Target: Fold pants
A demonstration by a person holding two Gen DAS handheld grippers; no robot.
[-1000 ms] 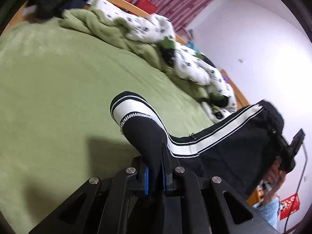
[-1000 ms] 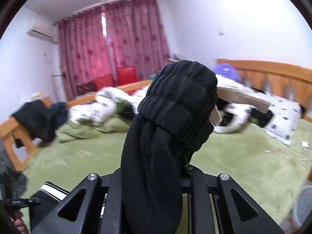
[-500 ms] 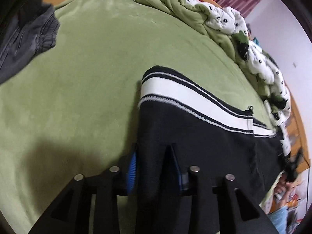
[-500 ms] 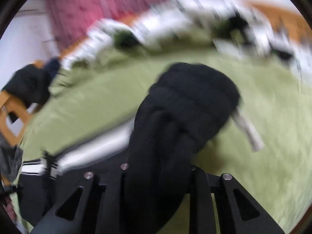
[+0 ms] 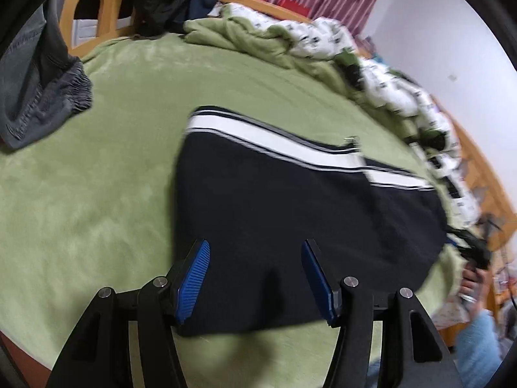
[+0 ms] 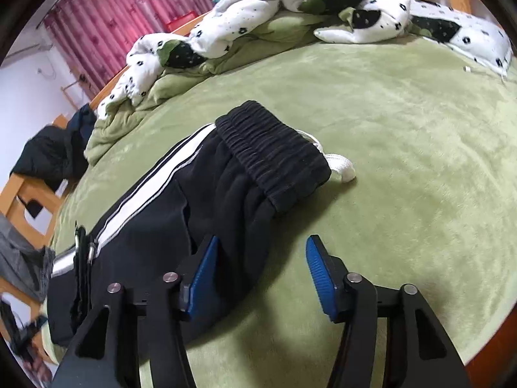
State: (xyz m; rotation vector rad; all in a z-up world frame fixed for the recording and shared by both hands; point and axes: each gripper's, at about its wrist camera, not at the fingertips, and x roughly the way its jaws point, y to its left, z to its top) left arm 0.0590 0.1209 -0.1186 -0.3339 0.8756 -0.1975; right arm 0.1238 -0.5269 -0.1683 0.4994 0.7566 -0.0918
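Black pants [image 5: 290,213] with a white side stripe lie flat on the green bed [image 5: 97,194]. In the left wrist view my left gripper [image 5: 255,252] hovers over the cuff end, jaws opening, blue pads apart, the cloth lying below them and not pinched. In the right wrist view the pants [image 6: 181,213] show their ribbed elastic waistband [image 6: 274,152] and a white drawstring [image 6: 342,168]. My right gripper [image 6: 261,249] stands by the waist end, jaws opening, its left pad over the cloth's edge and not pressing it.
A green and white spotted quilt [image 6: 274,16] is bunched along the far side of the bed. Grey jeans [image 5: 38,97] lie at the left edge. Dark clothes [image 6: 51,155] hang on the wooden bed frame [image 5: 97,9]. Red curtains [image 6: 106,32] behind.
Both grippers came down and let go of the pants, their jaws spreading. The pants, earlier held up bunched in both grips, now lie flat on the bed.
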